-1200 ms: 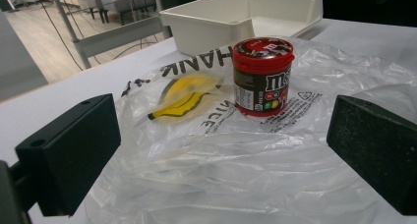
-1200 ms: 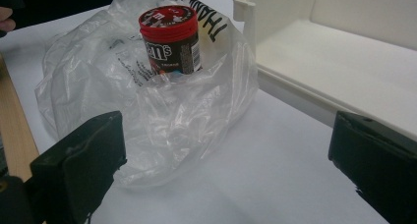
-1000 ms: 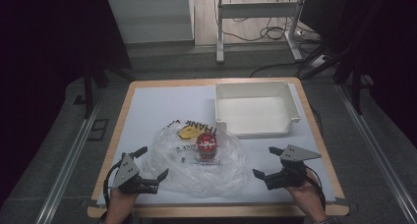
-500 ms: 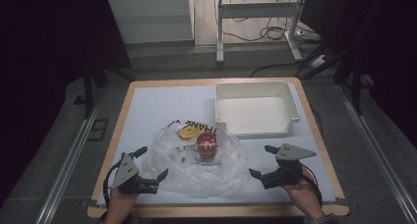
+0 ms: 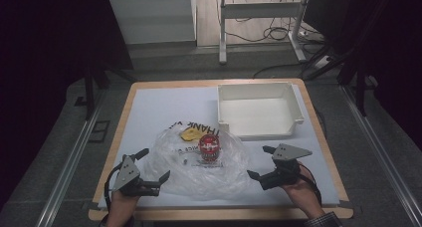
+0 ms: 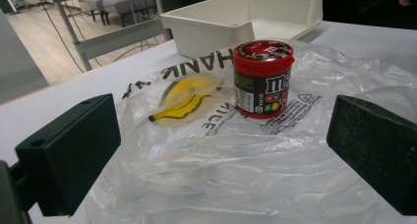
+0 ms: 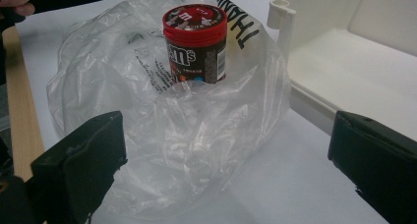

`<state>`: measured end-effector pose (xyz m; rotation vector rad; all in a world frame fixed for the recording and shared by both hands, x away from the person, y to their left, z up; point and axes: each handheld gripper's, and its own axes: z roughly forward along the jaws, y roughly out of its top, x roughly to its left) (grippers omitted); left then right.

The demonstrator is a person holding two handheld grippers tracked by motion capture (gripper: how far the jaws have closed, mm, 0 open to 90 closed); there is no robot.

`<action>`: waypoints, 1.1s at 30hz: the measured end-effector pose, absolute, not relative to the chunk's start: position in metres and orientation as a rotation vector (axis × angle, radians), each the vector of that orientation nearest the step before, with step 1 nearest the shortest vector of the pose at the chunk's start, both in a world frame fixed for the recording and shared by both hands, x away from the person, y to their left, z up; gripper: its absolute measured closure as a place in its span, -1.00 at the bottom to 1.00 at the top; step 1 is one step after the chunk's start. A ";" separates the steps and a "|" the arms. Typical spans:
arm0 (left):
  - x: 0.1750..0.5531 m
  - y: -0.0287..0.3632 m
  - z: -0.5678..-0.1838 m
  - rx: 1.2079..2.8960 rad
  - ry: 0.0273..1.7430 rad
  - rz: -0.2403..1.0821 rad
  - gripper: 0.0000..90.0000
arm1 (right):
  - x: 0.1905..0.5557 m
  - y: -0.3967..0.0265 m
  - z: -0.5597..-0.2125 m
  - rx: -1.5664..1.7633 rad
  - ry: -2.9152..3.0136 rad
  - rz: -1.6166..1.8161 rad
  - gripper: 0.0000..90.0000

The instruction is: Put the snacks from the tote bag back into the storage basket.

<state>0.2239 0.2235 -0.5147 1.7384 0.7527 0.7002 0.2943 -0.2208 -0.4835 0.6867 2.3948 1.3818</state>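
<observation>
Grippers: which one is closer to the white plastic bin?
The right gripper; the white plastic bin sits just ahead of it. The left gripper is across the clear plastic bag.

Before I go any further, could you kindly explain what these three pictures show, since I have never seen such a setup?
Gladly. There is no machine here: a person holds hand tools, one in each hand. The left tongs and the right tongs both stand open and hold nothing.

The high view looks down from above the person's side of the table. The other two pictures come from small cameras riding on the tongs, each looking out between its own two black jaws.

On the table lies a crumpled clear plastic bag with black lettering and a yellow print. A small candy jar with a red lid stands upright at the bag; whether it is inside or on top I cannot tell. Beyond it, toward the right, sits an empty white tray.
</observation>
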 end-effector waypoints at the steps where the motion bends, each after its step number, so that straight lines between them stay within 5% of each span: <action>1: 0.224 0.223 -0.515 1.739 0.752 0.700 -1.00 | 0.295 -0.220 -0.483 0.687 2.400 1.378 -0.98; 33: 0.223 0.223 -0.514 1.750 0.746 0.707 -1.00 | 0.313 -0.195 -0.481 0.654 2.460 1.326 -0.98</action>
